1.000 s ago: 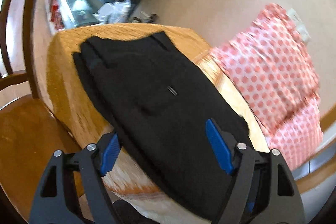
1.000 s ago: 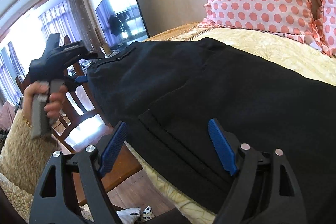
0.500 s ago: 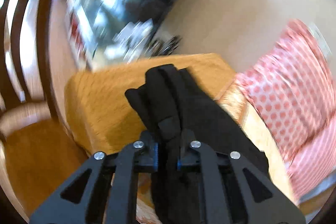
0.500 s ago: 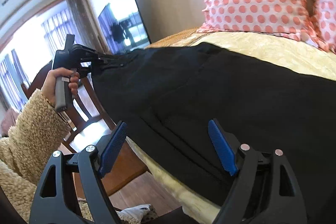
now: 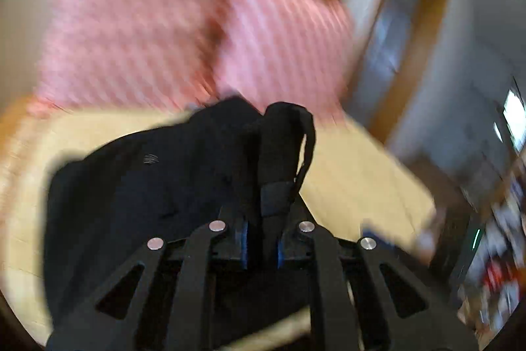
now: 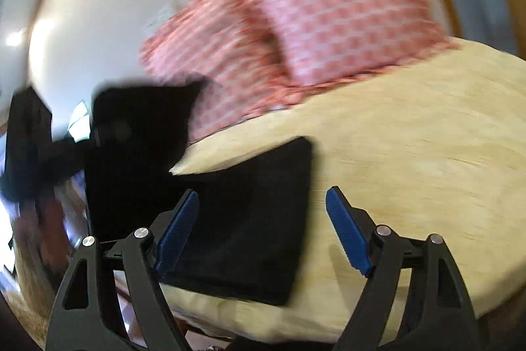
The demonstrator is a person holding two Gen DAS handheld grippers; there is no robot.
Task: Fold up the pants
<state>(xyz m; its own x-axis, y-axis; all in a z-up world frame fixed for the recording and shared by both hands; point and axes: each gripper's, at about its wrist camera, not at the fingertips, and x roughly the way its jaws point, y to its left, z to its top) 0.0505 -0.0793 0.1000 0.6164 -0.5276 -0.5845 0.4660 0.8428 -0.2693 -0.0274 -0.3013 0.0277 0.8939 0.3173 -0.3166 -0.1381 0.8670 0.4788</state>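
Black pants (image 5: 138,193) lie on a yellow bed cover (image 5: 355,186). My left gripper (image 5: 262,239) is shut on a bunched end of the pants and holds it lifted above the rest of the cloth. In the right wrist view the pants (image 6: 250,219) lie near the bed's front edge, with one end raised (image 6: 141,127) at the left by the left gripper (image 6: 29,153), which is blurred. My right gripper (image 6: 263,229) is open and empty just above the flat part of the pants.
Two pink dotted pillows (image 6: 328,9) lean on the wall at the head of the bed (image 6: 427,153). A wooden door frame (image 5: 414,32) is at the right. Both views are motion-blurred.
My left gripper closed on the end of the pants and has swung it up and over toward the pillows. The right gripper has shifted along the bed edge, still open.
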